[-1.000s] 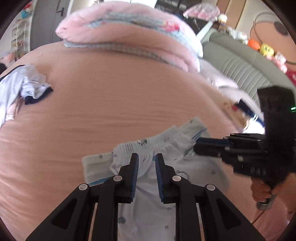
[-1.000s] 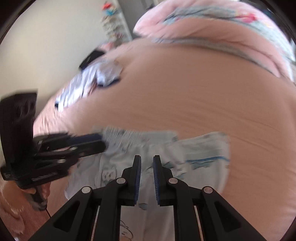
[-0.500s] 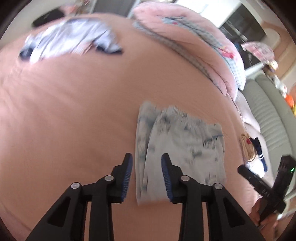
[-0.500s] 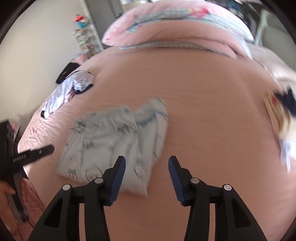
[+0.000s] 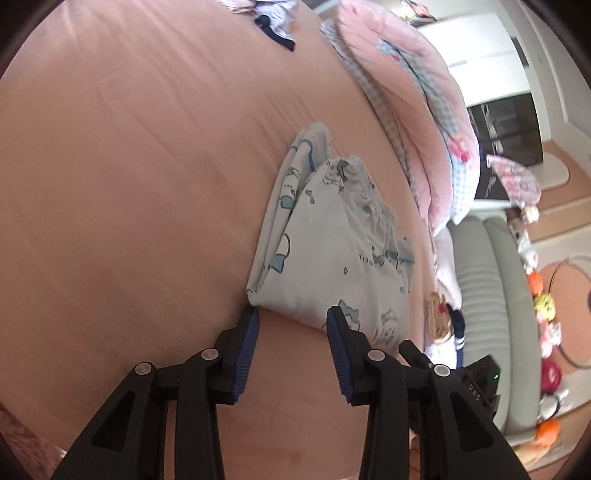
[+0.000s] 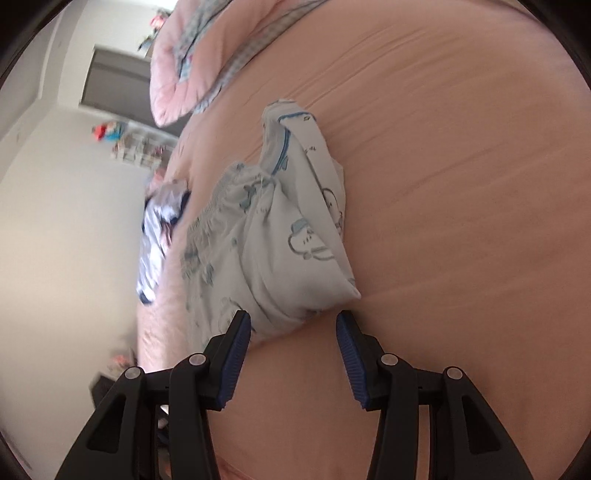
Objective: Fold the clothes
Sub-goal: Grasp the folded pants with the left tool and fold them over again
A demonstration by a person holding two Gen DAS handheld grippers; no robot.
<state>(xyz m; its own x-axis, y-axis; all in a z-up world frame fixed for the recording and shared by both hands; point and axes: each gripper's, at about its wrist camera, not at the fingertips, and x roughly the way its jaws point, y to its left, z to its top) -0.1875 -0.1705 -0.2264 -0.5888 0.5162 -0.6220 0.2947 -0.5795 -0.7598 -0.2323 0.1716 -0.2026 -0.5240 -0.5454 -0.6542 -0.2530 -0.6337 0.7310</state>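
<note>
A folded pale blue garment with cartoon prints and an elastic waistband point(image 5: 332, 254) lies on the pink bed sheet point(image 5: 129, 184). It also shows in the right wrist view point(image 6: 280, 236). My left gripper point(image 5: 292, 317) is open, its fingertips at the garment's near folded edge, one at each side of a corner. My right gripper point(image 6: 293, 321) is open, its fingers flanking the garment's near corner. Neither holds cloth.
A rolled pink quilt point(image 5: 413, 96) lies at the far side of the bed, also in the right wrist view point(image 6: 207, 55). A white and navy garment point(image 6: 159, 229) lies crumpled further along the bed point(image 5: 273, 22). A grey sofa with toys point(image 5: 491, 295) stands beside the bed.
Both grippers opened and let go of the garment, pulled back from it, then tilted and came in to its near edge. The garment now lies folded on the sheet.
</note>
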